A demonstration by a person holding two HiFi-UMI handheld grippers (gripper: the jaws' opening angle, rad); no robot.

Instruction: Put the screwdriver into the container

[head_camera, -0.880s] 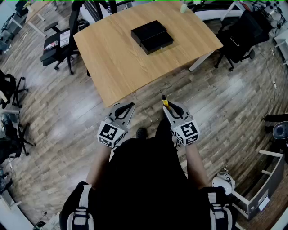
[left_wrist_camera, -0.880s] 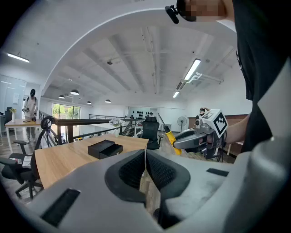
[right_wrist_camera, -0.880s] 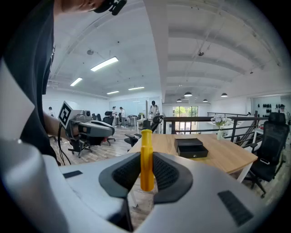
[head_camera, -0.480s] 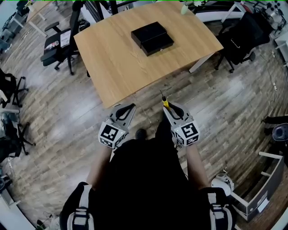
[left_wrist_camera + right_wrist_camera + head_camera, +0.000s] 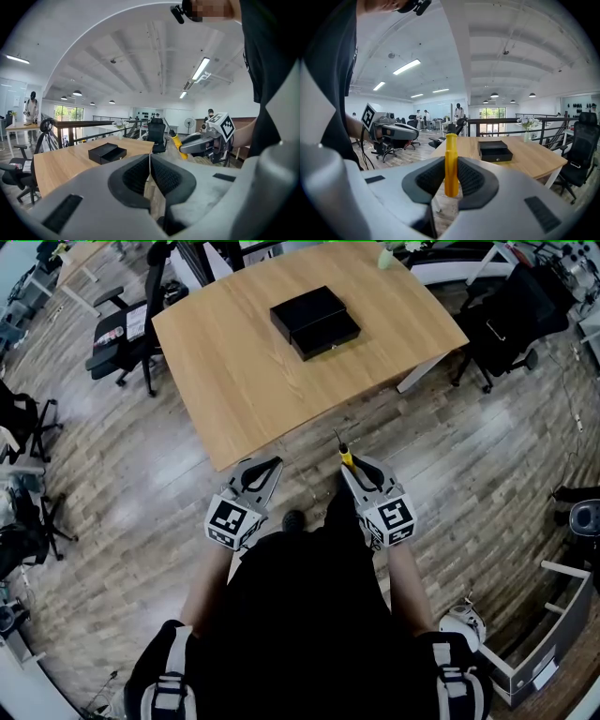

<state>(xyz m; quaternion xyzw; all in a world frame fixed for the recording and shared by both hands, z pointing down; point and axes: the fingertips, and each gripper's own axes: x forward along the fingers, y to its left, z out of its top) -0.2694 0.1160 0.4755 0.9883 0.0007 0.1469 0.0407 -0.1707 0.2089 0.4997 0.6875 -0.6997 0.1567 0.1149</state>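
My right gripper (image 5: 354,461) (image 5: 451,177) is shut on the yellow-handled screwdriver (image 5: 451,164) (image 5: 344,453), whose black tip points up and forward toward the table. The black container (image 5: 315,321) (image 5: 494,151) (image 5: 107,153), an open box with its tray slid out, sits on the far part of the wooden table (image 5: 244,362). My left gripper (image 5: 262,468) (image 5: 150,173) is shut with nothing between its pads. Both grippers hang over the floor just short of the table's near edge, close to my body.
Black office chairs (image 5: 127,334) stand at the table's left and another chair (image 5: 506,320) at its right. White table legs (image 5: 424,371) show at the right edge. People stand far off in the room. A white bin (image 5: 558,634) sits at my lower right.
The table and box have shifted very slightly in the head view; both grippers keep their places and the screwdriver stays clamped.
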